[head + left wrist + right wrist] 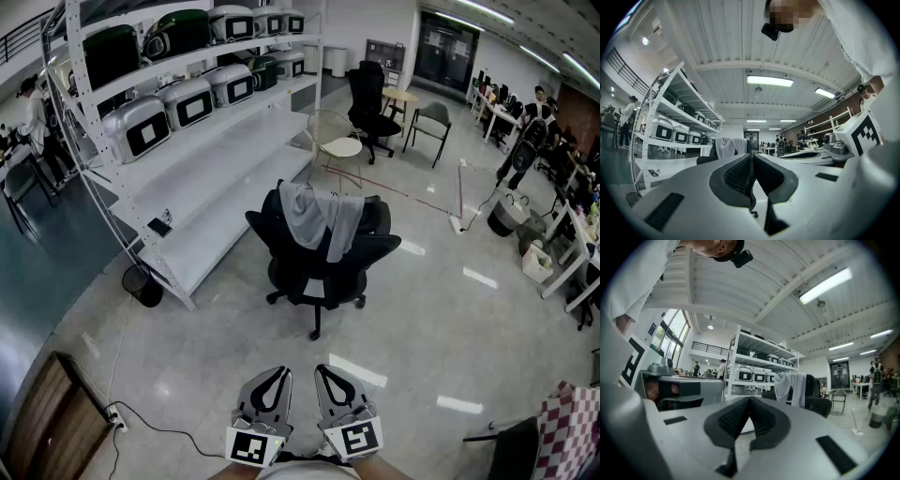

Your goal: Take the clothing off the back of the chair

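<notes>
The grey clothing point(319, 217) hangs draped over the back of the black chair point(323, 272) (out on the floor, near the shelving point(217, 161)) — well apart from the left gripper point(277, 373) and right gripper point(324, 369), whose fingers point(736, 176) are clenched together, empty.

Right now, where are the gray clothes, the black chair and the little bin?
gray clothes point(317, 217), head view, middle of the draped cloth.
black chair point(272, 234), head view, left side of its backrest.
bin point(142, 285), head view, its side wall.
</notes>
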A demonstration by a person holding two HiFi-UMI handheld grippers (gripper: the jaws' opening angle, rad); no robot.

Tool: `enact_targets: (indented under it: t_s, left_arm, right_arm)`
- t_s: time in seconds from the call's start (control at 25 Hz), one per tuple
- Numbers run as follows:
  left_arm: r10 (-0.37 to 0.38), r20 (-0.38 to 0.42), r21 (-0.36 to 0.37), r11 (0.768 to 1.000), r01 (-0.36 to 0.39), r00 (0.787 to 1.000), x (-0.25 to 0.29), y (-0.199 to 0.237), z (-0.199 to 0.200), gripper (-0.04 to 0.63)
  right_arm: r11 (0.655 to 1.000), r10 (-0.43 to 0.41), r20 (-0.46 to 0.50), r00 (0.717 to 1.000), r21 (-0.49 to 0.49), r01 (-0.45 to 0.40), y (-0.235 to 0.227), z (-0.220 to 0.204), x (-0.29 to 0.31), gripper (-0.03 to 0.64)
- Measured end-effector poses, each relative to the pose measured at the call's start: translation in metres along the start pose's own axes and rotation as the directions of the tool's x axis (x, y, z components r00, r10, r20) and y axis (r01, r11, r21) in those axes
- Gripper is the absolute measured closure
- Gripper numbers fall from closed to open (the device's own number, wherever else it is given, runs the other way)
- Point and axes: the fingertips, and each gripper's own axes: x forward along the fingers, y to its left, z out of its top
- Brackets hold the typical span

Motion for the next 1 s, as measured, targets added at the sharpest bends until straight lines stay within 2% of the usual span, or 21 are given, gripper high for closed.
enact_targets:
  t_s: [1.0]
  left_arm:
    - [0.006, -0.011, 0.001, 1.0, -0.006, 1.0, 0.013, -0.011, -0.006, 0.569]
  right_arm:
    - [1.0, -0.002, -0.003, 1.0, 0.024, 0.002, -0.015, -0.005, -0.006, 0.6]
